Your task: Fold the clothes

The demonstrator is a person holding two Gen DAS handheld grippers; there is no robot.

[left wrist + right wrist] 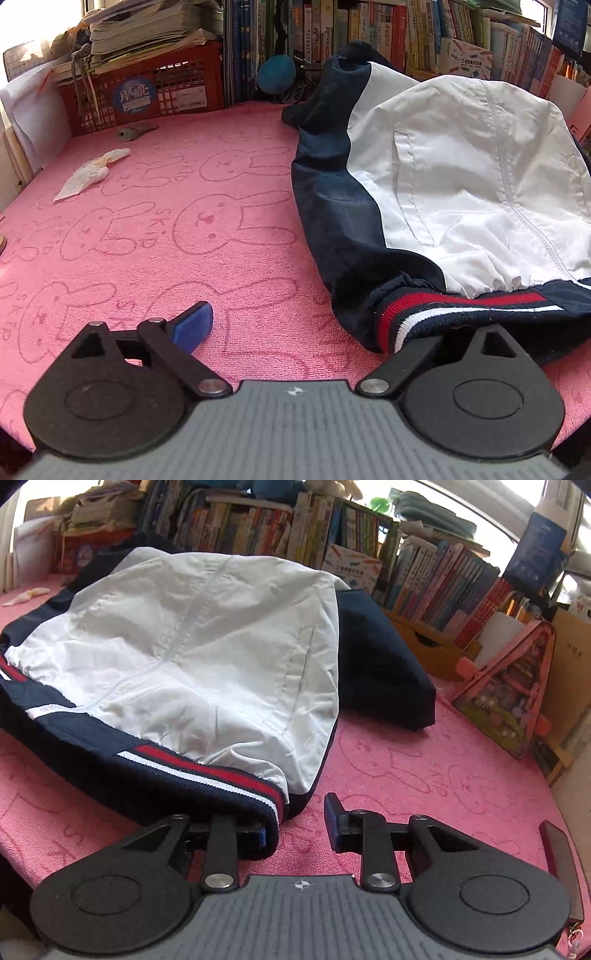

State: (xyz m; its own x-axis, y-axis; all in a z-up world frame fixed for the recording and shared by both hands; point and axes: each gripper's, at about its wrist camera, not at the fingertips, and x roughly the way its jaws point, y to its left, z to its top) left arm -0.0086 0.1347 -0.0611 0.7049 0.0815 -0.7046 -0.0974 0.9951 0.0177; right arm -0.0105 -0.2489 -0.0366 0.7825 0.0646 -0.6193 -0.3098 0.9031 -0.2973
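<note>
Jacket: navy-and-white zip windbreaker w/ red/white striped ribbed hem [443, 177] [192, 657], lying flat on the pink bunny-print towel cover [184, 221] [424, 775], hem toward the grippers, white panel facing up, navy sleeves along both sides.
Left gripper [317, 332]: jaws spread wide at the hem's left corner; blue-padded finger [192, 325] resting on the pink cover, other finger tucked under the ribbed hem, not pinching.
Right gripper [295, 827]: also wide; one finger slid under the hem's right corner, other finger on bare cover just beside it.
Left side of cover: crumpled white tissue [92, 173], well apart from jacket.
Back: red plastic crate w/ stacked papers [147, 88], row of books [369, 33] behind the jacket.
Right edge: pink see-through bag [517, 686] near the books.
</note>
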